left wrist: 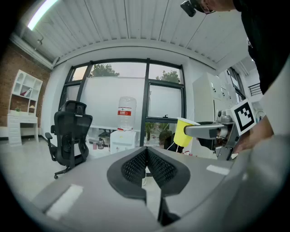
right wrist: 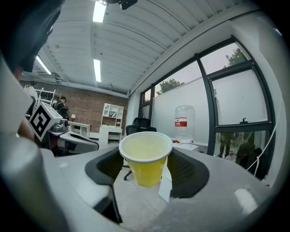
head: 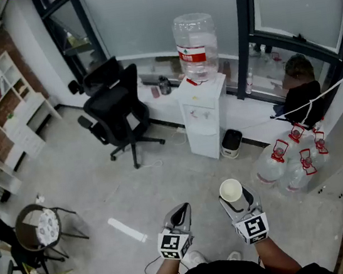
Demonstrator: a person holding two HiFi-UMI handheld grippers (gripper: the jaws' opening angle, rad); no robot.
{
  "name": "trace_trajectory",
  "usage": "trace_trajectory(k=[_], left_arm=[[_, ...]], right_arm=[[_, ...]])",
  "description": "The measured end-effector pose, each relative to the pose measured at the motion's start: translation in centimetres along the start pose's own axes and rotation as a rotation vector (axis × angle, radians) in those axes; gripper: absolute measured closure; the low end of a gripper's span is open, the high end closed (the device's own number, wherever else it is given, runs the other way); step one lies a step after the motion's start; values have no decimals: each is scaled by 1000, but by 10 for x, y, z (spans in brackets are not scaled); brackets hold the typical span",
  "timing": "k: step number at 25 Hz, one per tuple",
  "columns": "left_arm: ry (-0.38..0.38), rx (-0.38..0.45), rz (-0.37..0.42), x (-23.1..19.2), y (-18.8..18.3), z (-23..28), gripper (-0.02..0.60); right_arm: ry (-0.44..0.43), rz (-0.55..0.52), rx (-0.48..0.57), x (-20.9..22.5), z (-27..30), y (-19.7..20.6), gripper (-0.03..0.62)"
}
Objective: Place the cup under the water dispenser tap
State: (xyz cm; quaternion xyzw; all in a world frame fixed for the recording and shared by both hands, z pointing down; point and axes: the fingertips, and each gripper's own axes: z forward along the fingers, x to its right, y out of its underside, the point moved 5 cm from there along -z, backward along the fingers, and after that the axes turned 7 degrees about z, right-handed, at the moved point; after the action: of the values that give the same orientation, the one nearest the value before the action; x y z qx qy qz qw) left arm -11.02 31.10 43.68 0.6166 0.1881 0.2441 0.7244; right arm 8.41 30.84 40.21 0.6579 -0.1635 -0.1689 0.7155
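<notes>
A yellow paper cup (right wrist: pixel 146 157) with a white rim stands upright between the jaws of my right gripper (right wrist: pixel 147 165), which is shut on it. In the head view the cup (head: pixel 231 190) shows from above at the tip of the right gripper (head: pixel 236 201), well short of the white water dispenser (head: pixel 205 117) with its clear bottle (head: pixel 196 46). My left gripper (head: pixel 179 216) is held beside it, shut and empty. The left gripper view shows its jaws (left wrist: pixel 146 166) closed together, the cup (left wrist: pixel 183 132) at right and the dispenser (left wrist: pixel 122 139) far ahead.
A black office chair (head: pixel 117 111) stands left of the dispenser. A small bin (head: pixel 230 143) and several large water bottles (head: pixel 292 165) sit to its right, where a person (head: pixel 300 91) crouches by the window. A round stool (head: pixel 37 227) is at the left.
</notes>
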Motion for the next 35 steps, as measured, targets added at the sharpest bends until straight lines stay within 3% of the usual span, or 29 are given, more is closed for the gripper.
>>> trace_trajectory(k=[3,8,18,24,28,35], left_arm=[[-6,37,13,-9,-1,1,568],[9,14,-3,-21,2,1,568],[44,60,31,-59,10,-3,568],[40,96,-4,-80,0,0,568],[46,83,14,-90,1,12,568],[-17,47,23,-129,4,56,568]], right_arm=[[2,-3,-6,-2,5,2,292],[5,-2,-11,-10,18,3,292],[45,-5,9,-32,46,0,286],[73,-4,-9,-41,63,1,286],[87,-5,13,-34,76,-3,287],[81,7,4,2,120,-2,287]])
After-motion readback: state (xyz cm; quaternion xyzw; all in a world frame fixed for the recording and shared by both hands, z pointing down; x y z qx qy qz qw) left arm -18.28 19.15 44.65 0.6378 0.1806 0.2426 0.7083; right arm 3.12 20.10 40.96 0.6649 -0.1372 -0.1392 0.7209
